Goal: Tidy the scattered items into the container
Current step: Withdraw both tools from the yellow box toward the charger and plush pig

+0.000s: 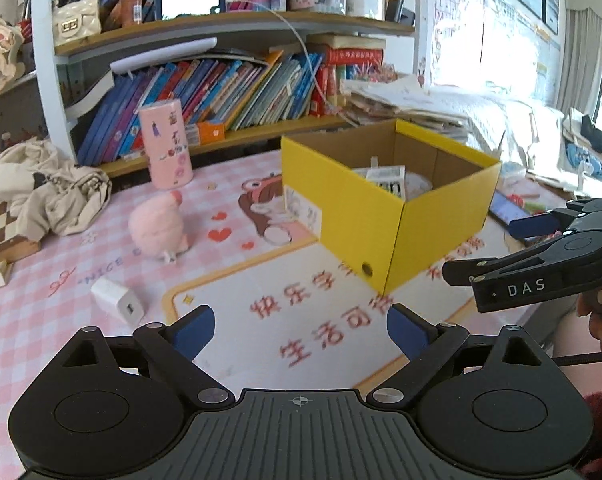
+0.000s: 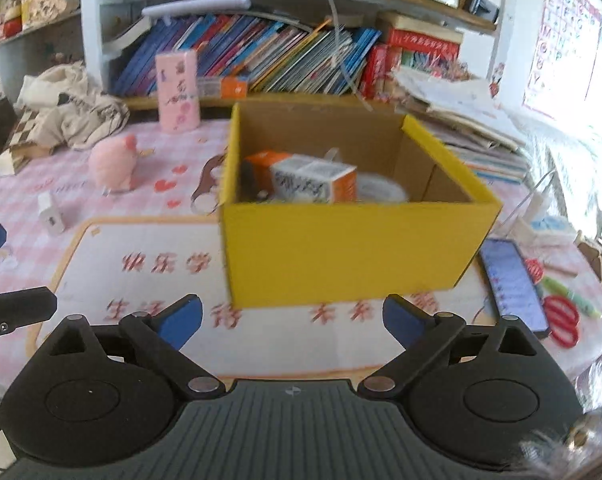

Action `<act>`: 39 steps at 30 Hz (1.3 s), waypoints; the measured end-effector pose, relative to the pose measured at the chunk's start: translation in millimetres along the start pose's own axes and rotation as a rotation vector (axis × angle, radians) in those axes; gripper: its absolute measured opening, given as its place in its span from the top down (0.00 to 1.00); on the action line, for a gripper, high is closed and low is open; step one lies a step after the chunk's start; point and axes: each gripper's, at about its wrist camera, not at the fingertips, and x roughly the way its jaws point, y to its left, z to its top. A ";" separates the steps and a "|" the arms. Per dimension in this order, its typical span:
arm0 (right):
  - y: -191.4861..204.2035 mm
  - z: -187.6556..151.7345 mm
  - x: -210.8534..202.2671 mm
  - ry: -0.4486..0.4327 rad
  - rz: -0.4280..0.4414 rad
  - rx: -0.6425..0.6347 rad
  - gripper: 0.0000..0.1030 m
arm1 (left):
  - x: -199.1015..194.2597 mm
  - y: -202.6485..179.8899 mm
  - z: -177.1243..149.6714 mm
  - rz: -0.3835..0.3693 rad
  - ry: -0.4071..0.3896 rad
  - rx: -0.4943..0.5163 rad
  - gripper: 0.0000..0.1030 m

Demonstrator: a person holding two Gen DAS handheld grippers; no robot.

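Box (image 2: 341, 248), yellow, sits in the middle of my right view, on the pink mat (image 2: 149, 280). I see an orange carton (image 2: 313, 180) inside it. Left of the box lie a pink plush toy (image 1: 157, 224) and a white charger (image 1: 117, 304). My left gripper (image 1: 301, 336) and right gripper (image 2: 293, 320) both gape wide, holding nothing.
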 end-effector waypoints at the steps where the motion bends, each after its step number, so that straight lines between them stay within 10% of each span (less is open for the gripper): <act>1: 4.5 -1.9 0.3 0.010 0.007 -0.005 0.05 | -1.5 1.9 -2.5 0.003 0.007 0.000 0.07; 39: 117.4 -0.5 13.0 0.096 0.235 -0.301 0.02 | -35.1 60.3 -42.6 0.155 0.070 -0.131 0.04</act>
